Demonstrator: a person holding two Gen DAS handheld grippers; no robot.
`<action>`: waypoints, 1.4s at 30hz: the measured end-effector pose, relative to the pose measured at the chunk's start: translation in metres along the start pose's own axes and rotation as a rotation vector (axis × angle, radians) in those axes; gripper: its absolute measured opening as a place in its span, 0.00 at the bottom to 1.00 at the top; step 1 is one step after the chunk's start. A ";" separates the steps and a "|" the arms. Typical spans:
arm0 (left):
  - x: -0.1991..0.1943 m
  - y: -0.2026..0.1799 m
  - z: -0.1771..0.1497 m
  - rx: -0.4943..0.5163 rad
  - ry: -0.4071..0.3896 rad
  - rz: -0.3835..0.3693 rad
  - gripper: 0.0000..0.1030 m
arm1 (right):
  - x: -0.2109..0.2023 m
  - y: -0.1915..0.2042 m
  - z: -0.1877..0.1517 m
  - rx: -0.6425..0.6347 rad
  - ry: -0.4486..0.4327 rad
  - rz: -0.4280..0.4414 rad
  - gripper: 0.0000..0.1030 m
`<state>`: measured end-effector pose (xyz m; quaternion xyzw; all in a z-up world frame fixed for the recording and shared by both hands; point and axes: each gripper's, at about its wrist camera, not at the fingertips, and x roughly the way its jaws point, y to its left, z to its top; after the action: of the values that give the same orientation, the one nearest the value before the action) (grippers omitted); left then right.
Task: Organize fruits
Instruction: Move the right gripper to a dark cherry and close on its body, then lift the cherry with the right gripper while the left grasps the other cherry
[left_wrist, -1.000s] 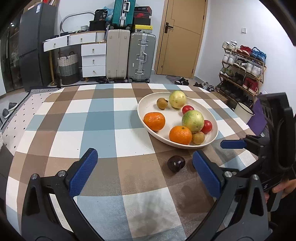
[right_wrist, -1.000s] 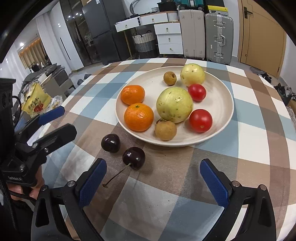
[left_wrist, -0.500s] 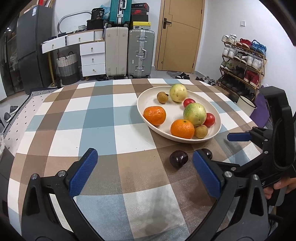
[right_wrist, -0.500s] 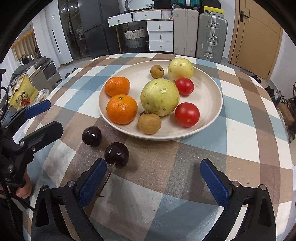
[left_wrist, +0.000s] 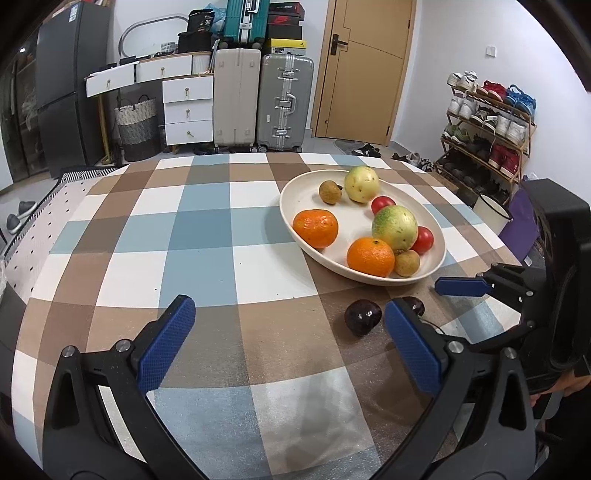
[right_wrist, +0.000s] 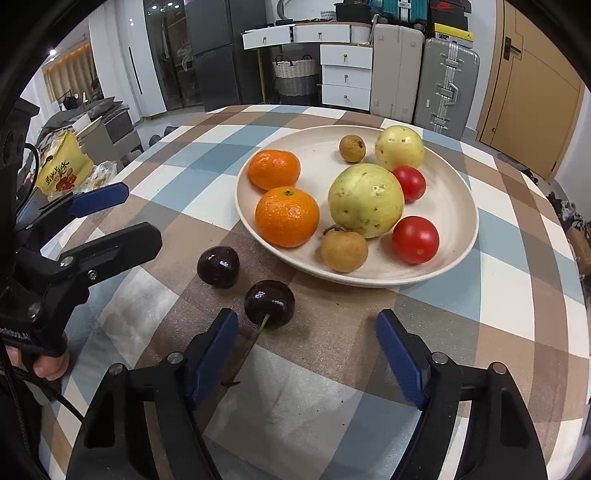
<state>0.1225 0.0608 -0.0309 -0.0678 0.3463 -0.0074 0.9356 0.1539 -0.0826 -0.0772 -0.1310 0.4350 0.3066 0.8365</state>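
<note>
Dark cherry (right_wrist: 269, 302) lies just ahead of the right gripper (right_wrist: 306, 354) — jaws spread; left gripper (left_wrist: 288, 343) also gapes — both hold nothing.

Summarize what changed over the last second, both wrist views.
The right hand-held gripper closed in on the stemmed cherry, which now sits just ahead of its open fingers, left of centre. The left hand-held gripper drew back slightly. Neither has taken hold of anything. The other cherry, the plate and its fruit stayed as they were.
</note>
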 end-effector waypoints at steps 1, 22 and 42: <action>0.000 0.000 0.000 -0.003 0.000 -0.002 0.99 | 0.000 0.002 0.000 -0.005 -0.002 0.004 0.75; 0.000 0.001 -0.001 -0.003 0.007 -0.021 0.99 | -0.008 0.013 -0.001 -0.069 -0.048 0.079 0.27; 0.026 -0.039 -0.008 0.021 0.151 -0.116 0.83 | -0.054 -0.029 -0.012 0.081 -0.212 0.077 0.27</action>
<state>0.1382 0.0192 -0.0487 -0.0772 0.4111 -0.0700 0.9056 0.1408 -0.1320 -0.0421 -0.0473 0.3609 0.3327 0.8700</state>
